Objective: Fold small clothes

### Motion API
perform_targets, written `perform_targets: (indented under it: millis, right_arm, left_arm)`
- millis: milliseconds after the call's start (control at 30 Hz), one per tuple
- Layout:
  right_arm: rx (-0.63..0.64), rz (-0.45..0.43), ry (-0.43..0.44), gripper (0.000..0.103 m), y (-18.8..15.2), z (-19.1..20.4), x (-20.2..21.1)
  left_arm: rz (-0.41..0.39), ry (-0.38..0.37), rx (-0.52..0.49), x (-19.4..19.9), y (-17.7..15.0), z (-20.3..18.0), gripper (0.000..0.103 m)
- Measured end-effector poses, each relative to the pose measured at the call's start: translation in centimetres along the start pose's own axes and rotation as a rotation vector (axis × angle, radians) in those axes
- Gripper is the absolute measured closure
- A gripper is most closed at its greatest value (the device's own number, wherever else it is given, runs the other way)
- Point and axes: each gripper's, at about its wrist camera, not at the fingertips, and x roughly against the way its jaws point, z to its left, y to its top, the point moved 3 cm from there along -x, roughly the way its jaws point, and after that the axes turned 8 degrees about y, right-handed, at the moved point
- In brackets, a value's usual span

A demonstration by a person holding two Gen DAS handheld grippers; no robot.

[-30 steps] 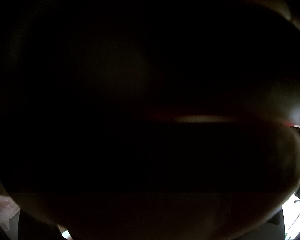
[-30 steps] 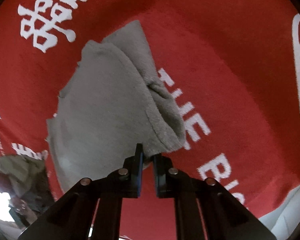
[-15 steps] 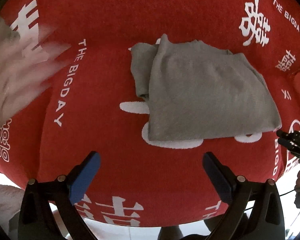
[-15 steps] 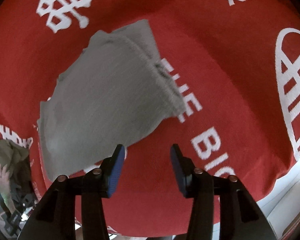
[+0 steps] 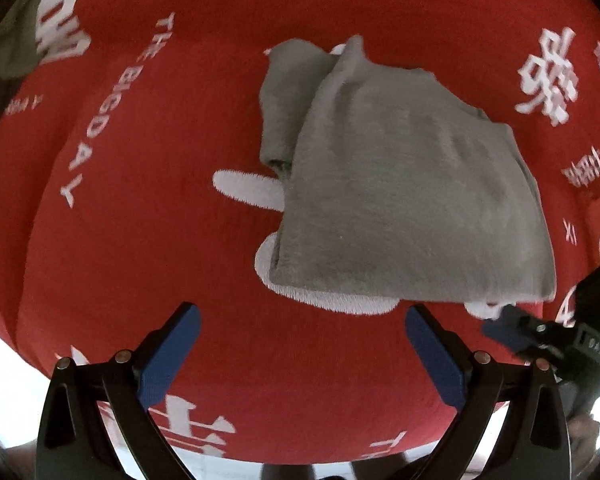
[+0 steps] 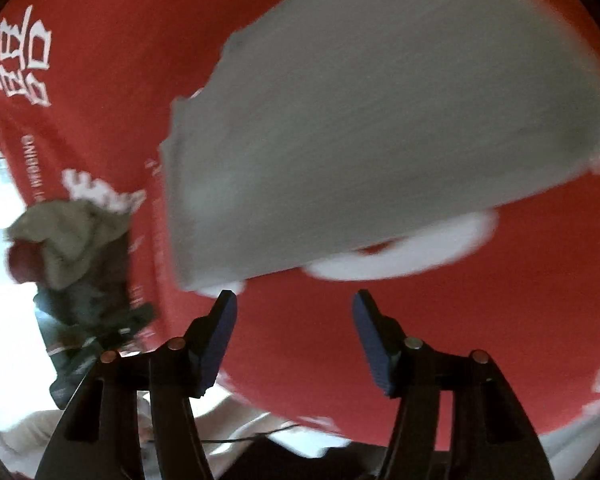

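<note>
A grey fleecy garment (image 5: 400, 200) lies folded on a red blanket (image 5: 160, 240) printed with white characters. In the left wrist view my left gripper (image 5: 300, 336) hovers just short of its near edge, jaws wide apart with nothing between them. The right gripper (image 5: 512, 332) shows at the garment's lower right corner in that view. The right wrist view is blurred: the grey garment (image 6: 380, 120) fills the upper right, and my right gripper (image 6: 294, 320) sits just below its near edge, jaws opening with only blanket between the blue pads (image 6: 220, 340).
A heap of other clothes, olive and dark red (image 6: 68, 248), lies at the blanket's left edge in the right wrist view. A dull green cloth (image 5: 8, 48) shows at the far left of the left wrist view. The blanket's near edge (image 5: 300, 460) drops to a pale floor.
The right gripper let go of the grey garment's corner, opened and swung sideways along its near edge. The left view went from dark to showing the garment, and the left gripper sank closer.
</note>
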Motion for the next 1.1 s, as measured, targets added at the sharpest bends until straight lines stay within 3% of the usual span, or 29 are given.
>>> perform_targets:
  millis: [133,233,533,567,600,633,767,867,1000,1067,1100]
  right_arm:
    - [-0.096,0.030,0.092,0.039,0.5,-0.5,-4.3]
    - [-0.145,0.000,0.161,0.039,1.1,-0.9,-4.7]
    - [-0.275,-0.054,0.290,0.039,2.4,-1.6,-5.4]
    - [-0.294,-0.052,0.300,0.052,2.6,-1.6,-5.7]
    - [-0.308,-0.046,0.302,0.081,2.9,-1.6,-6.1]
    - [-0.322,-0.034,0.313,0.093,3.1,-1.6,-6.4]
    - [-0.315,-0.041,0.417,0.094,3.8,-0.4,-5.3]
    - [-0.270,-0.030,0.437,0.094,4.4,1.1,-4.4]
    - [-0.212,0.007,0.401,0.094,4.7,1.8,-4.5]
    - [-0.198,0.033,0.378,0.094,4.6,1.7,-4.8]
    - [-0.189,0.045,0.366,0.094,4.4,1.6,-5.0]
  left_arm:
    - [0.013,0.018,0.022,-1.3,0.3,0.1,0.001]
    - [0.020,0.002,0.049,-1.9,0.5,0.2,0.001]
    - [0.050,-0.203,0.232,-3.2,0.2,1.0,0.001]
    - [0.057,-0.228,0.244,-3.4,0.1,0.9,0.001]
    - [0.063,-0.250,0.249,-3.6,0.0,0.6,0.001]
    - [0.066,-0.266,0.251,-3.7,0.0,0.4,0.001]
    - [0.066,-0.353,0.276,-4.2,0.6,-1.5,0.001]
    - [0.039,-0.404,0.336,-4.5,1.9,-2.8,0.001]
    - [-0.028,-0.348,0.385,-4.6,4.6,-3.9,0.001]
    - [-0.041,-0.279,0.388,-4.7,5.3,-3.8,0.014]
    - [-0.030,-0.225,0.371,-5.0,5.7,-3.9,0.047]
